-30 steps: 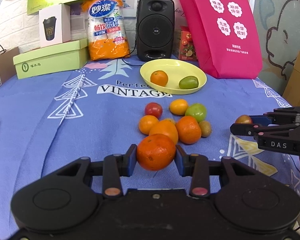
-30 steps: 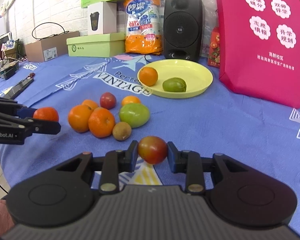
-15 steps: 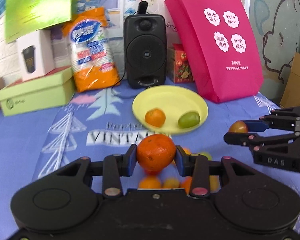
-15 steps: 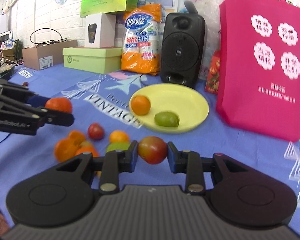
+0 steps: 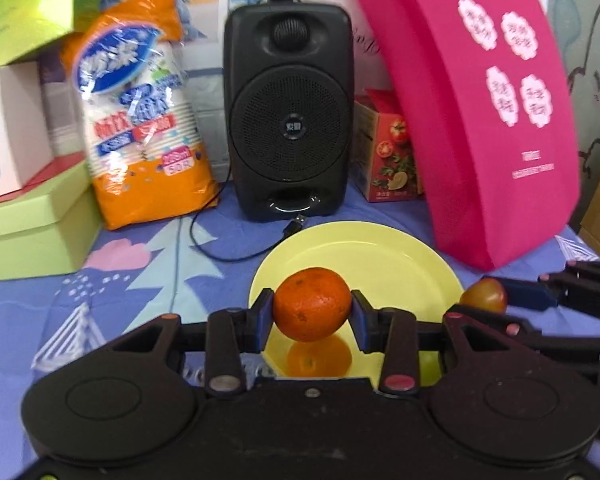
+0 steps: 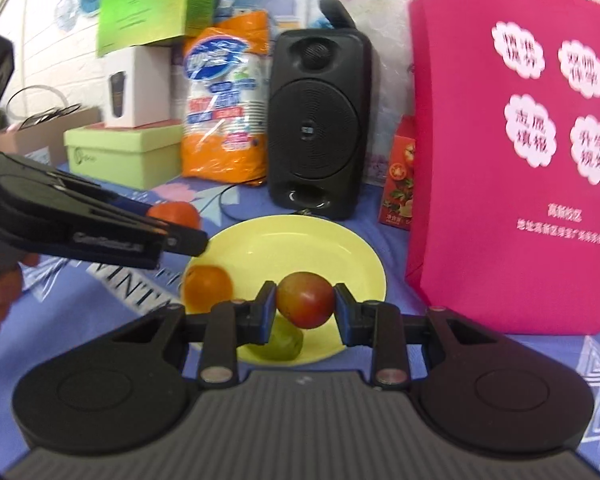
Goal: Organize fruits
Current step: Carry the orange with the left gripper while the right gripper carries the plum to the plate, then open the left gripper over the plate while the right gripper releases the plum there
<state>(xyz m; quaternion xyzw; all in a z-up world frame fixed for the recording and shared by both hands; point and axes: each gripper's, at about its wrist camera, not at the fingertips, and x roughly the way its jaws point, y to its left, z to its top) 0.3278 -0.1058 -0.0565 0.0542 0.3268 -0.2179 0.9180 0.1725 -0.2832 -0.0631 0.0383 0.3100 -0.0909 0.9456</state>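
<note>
The plate (image 5: 380, 256) was pale yellow, the tablecloth (image 5: 120, 280) blue with white line patterns. An orange (image 5: 311, 304) was bright orange; a small fruit (image 6: 306, 300) blushed red and yellow-green. The bag (image 6: 512, 160) was magenta with white patches, the speaker (image 5: 288, 112) black.

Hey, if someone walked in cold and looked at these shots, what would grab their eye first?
Probably the orange clamped in the left hand-held gripper, hanging over the yellow plate. Next, the reddish fruit pinched in the right hand-held gripper above the same plate. Behind, a bright pink bag stands beside a black speaker.
</note>
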